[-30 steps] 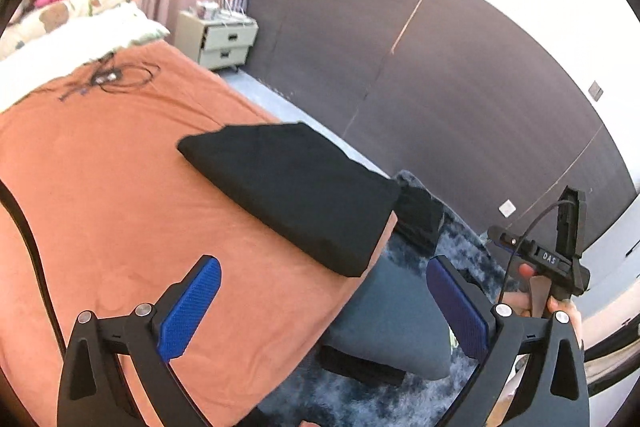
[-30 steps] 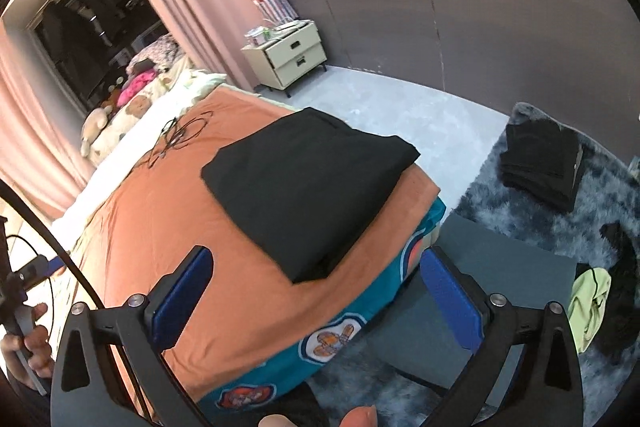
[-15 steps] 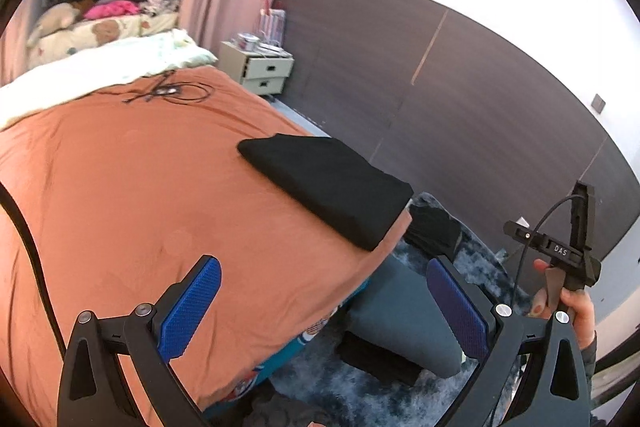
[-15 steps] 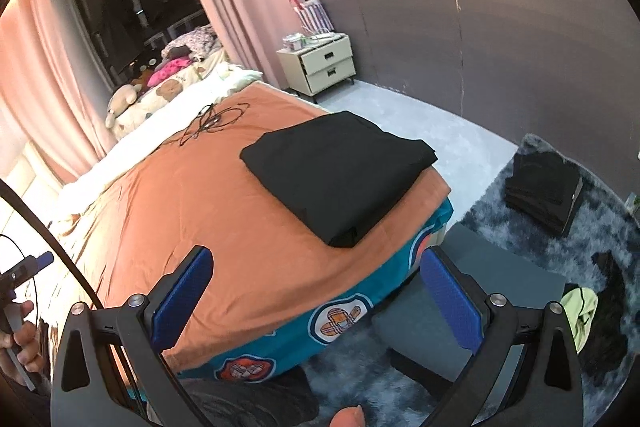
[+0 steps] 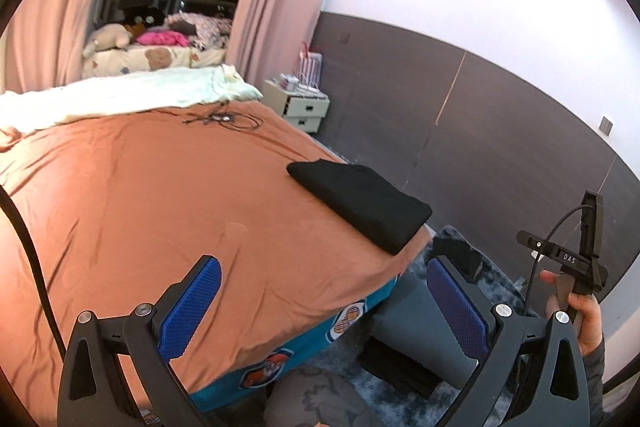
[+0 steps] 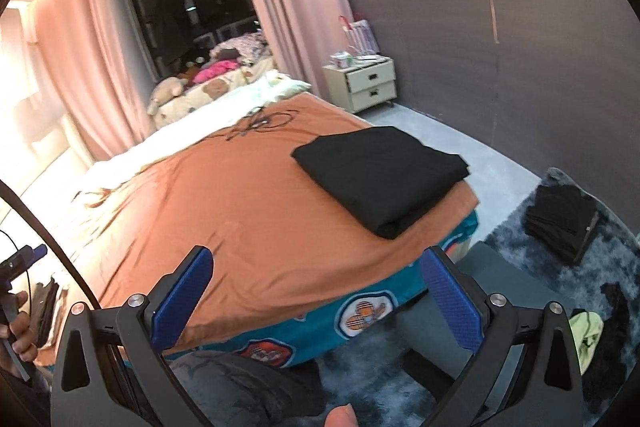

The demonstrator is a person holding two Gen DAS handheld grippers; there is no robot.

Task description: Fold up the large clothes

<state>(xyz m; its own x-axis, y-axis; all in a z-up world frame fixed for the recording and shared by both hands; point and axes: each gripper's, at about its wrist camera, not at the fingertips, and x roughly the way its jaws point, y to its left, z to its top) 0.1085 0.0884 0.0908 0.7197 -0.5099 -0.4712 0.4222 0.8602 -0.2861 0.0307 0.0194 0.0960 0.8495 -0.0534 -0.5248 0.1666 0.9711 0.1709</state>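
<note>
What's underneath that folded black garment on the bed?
The folded black garment lies on the orange bedspread, near the corner of the bed. Below the spread's edge a teal patterned sheet shows. Whatever sits directly under the garment is covered, so I can't tell more.

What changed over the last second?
Both hand-held grippers, left and right, pulled back and tilted up from the bed; the folded black garment now looks smaller and farther. Nothing grabbed or released. Jaws open and empty, garment unmoved at the bed's corner.
</note>
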